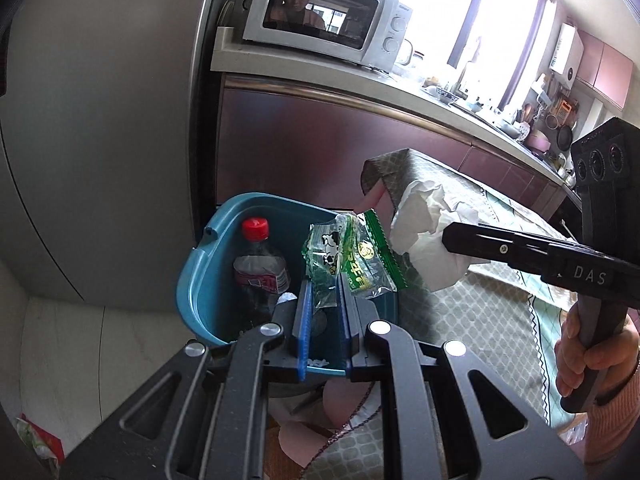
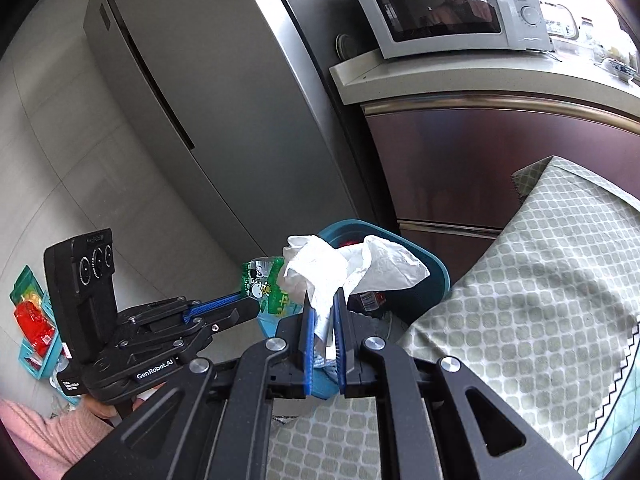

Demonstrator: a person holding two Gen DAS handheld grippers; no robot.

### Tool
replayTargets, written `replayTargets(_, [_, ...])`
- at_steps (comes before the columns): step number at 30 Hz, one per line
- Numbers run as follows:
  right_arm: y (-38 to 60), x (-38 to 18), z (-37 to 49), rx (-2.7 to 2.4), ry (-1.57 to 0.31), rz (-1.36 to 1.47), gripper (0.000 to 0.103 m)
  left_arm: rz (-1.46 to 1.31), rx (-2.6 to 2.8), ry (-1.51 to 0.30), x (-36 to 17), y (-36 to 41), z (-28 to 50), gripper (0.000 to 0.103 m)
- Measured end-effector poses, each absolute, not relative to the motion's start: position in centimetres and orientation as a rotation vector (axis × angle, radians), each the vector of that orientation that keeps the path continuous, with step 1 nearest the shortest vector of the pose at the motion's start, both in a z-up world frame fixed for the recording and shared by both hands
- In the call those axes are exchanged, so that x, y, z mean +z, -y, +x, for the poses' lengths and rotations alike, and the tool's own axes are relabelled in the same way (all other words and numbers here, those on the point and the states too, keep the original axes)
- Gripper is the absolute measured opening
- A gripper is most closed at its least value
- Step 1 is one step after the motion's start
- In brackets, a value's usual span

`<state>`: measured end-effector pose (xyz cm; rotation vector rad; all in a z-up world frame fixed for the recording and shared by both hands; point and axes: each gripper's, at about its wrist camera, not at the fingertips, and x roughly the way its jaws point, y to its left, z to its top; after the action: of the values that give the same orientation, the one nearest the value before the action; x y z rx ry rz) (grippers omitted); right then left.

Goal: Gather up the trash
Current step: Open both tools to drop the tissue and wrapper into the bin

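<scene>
1. Left tool [image 1: 325, 280] clamped on a crinkled green-and-clear snack wrapper [image 1: 348, 258], blue pads nearly together, wrapper standing up out of the tips.
2. Right tool [image 2: 323, 300] clamped on a crumpled white tissue [image 2: 340, 266], pads almost together, tissue billowing out above them.
3. Both held over or just beside the mouth of a teal trash bin [image 1: 200, 280]; wrapper above the bin's right part, tissue hanging at the bin's rim toward the cloth-covered counter [image 1: 480, 320].
4. Inside the bin, a clear plastic bottle [image 1: 260, 272] with a red cap and red label, upright against the left wall, plus some pale scraps at the bottom.
5. Close around: a tall grey refrigerator [image 2: 208, 112] behind the bin, a dark red cabinet [image 2: 500, 160] beside it, a white microwave [image 2: 448, 8] on the cabinet's pale top.
6. In the way: little between wrapper and bin; counter corner with its green patterned cloth right against the bin's right side, under the tissue.
7. Seen from the left wrist only: bin interior, bottle, the right tool's black body entering from the right with a hand [image 1: 588, 352] gripping its handle, a cluttered kitchen worktop and bright window farther back.
8. Seen from the right wrist only: the left tool from the side with wrapper at its tip, a pink sleeve [image 2: 44, 432] below it, red and teal packets [image 2: 34, 320] on the pale floor at far left; bin mostly hidden behind the tissue.
</scene>
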<state>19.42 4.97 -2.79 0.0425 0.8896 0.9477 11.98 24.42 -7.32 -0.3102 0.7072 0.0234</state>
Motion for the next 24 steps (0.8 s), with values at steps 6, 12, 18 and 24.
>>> replayTargets(6, [-6.0,-4.2,20.1,0.941,-0.928,0.02,0.009,-0.312,0.042,-0.726,-8.1,-24.6,12.9,0.013])
replayTargets(12, [-6.5,-5.4,21.0,0.919,-0.963,0.016,0.01,-0.303,0.055,-0.75,-8.9,-24.4,13.9,0.013])
replayTargets(18, [-7.4,-6.4,21.7,0.9,-0.989,0.0,0.015,-0.299,0.061,-0.77,-9.7,-24.0,14.9,0.013])
replayTargets(24, [-7.6,-7.0,22.1,0.881,-0.999,-0.002,0.018,-0.289,0.074,-0.794,-10.5,-23.8,15.6,0.013])
